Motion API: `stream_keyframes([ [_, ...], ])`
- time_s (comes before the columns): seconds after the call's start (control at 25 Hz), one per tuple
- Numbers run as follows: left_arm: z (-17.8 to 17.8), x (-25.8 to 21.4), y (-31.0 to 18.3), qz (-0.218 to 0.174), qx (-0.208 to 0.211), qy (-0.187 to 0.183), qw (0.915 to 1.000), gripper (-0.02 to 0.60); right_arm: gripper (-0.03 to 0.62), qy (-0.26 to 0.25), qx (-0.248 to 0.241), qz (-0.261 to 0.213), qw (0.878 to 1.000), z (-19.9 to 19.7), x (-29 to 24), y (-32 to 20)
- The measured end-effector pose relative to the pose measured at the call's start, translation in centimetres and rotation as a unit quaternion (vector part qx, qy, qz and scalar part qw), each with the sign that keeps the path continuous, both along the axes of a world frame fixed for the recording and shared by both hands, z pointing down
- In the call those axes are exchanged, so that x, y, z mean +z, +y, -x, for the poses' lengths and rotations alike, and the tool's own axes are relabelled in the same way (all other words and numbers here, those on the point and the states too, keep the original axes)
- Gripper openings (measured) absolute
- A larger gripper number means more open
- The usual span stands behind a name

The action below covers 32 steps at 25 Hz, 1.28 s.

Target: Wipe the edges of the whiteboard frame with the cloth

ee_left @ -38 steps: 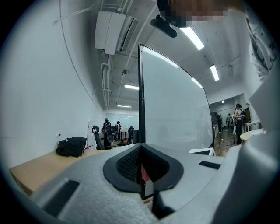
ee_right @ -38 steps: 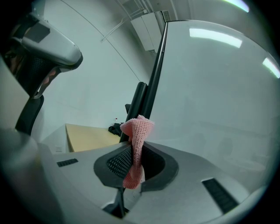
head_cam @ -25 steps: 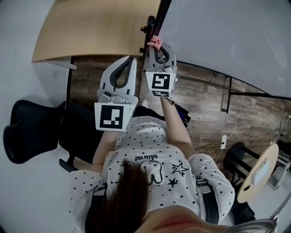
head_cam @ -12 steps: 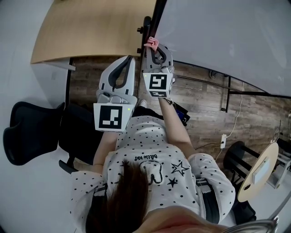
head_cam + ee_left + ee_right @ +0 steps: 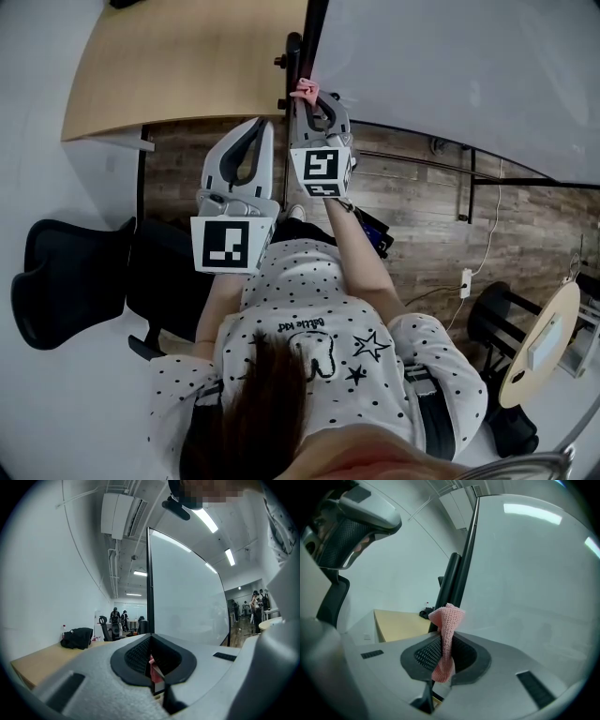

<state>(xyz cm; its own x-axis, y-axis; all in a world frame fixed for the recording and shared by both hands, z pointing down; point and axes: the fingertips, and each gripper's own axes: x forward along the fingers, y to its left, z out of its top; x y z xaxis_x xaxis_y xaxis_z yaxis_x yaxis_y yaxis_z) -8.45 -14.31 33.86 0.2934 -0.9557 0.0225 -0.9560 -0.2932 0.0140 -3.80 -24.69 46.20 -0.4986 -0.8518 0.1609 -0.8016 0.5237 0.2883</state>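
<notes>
Where the right gripper (image 5: 446, 640) looks along its own jaws, they are pressed together on the pink knitted cloth (image 5: 447, 618); one end of the cloth stands up past the tips in a folded tuft, and the other end hangs down into the padded hollow between the jaws; just behind the tuft rises the black whiteboard frame (image 5: 451, 581), with the pale board surface (image 5: 534, 573) spreading to its right; whether the cloth actually touches the frame cannot be told from this view. In the head view the right gripper (image 5: 304, 101) is held out ahead of the person, its marker cube facing the camera, and the cloth (image 5: 305, 90) sits at its tip right against the frame's dark vertical edge (image 5: 310, 33), low on the board's left side. The left gripper (image 5: 266, 124) hangs just beside and nearer the body, apart from the frame; in its own view the left gripper (image 5: 150, 637) has its jaws brought together at the tips, and a small pink-red piece shows deep in the hollow, too small to identify. A wooden table (image 5: 187, 66) lies left of the frame; a black chair (image 5: 66, 281) stands lower left.
</notes>
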Motion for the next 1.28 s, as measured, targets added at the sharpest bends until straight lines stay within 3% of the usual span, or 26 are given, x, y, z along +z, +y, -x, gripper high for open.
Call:
stream_keyframes([
  [0.24,0.0,0.2,0.5,0.002,-0.001,-0.004,1.0,0.015,0.032,-0.005,0.01,0.007,1.0,-1.0,0.1,0.3],
  [0.44,0.9,-0.3,-0.2,-0.02,-0.01,-0.009,0.9997,0.015,0.032,-0.012,0.01,0.012,1.0,-0.6,0.3,-0.6],
  [1.28,-0.9,0.2,-0.5,-0.009,0.015,-0.003,0.9998,0.015,0.033,-0.026,0.012,0.063,0.998,-0.7,4.1,-0.7],
])
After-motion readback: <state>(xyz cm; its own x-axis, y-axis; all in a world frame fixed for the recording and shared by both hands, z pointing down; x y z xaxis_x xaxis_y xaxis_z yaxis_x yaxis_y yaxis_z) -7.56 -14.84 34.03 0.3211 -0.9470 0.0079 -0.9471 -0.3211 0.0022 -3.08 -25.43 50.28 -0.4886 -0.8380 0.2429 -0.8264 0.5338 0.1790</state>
